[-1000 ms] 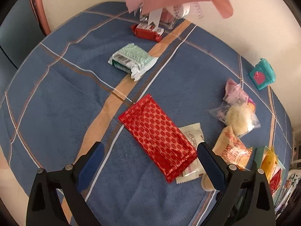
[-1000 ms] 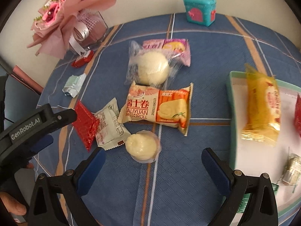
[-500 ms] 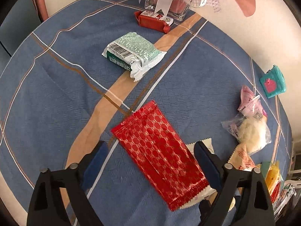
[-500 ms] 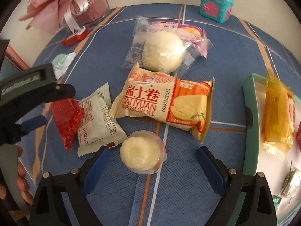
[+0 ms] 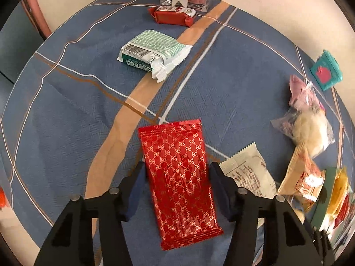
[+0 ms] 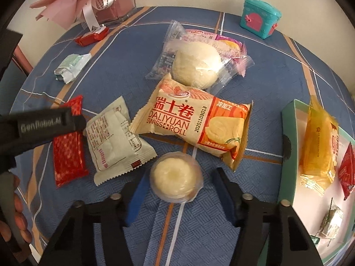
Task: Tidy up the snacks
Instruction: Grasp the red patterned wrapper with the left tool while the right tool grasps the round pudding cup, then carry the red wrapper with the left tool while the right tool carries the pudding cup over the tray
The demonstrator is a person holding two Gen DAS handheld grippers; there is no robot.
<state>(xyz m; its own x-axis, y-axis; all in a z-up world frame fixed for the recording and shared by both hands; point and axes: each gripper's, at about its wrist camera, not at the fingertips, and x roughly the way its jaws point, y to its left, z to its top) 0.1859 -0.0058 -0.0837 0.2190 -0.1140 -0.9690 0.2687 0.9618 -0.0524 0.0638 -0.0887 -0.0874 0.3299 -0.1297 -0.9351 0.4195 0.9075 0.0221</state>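
My left gripper (image 5: 177, 173) straddles a red patterned snack packet (image 5: 179, 181) lying on the blue tablecloth; its blue pads sit against or very near the packet's two long edges. My right gripper (image 6: 177, 184) straddles a small round pale cake in a clear cup (image 6: 176, 178), with a narrow gap on each side. The red packet also shows in the right wrist view (image 6: 67, 146), partly under the left gripper's body. A Swiss roll pack (image 6: 193, 124) and a white packet (image 6: 113, 137) lie just beyond the cup.
A mint-rimmed white tray (image 6: 288, 146) at right holds a yellow pack (image 6: 319, 141), a red sachet and a foil candy. A bagged bun (image 6: 195, 66), pink packet, green wafer (image 5: 153, 53), red bar (image 5: 173, 15), teal box (image 6: 259, 17) and a bouquet vase (image 6: 115, 6) lie farther back.
Both grippers moved forward and down. Both sets of jaws narrowed, the left around the red packet and the right around the round cake cup.
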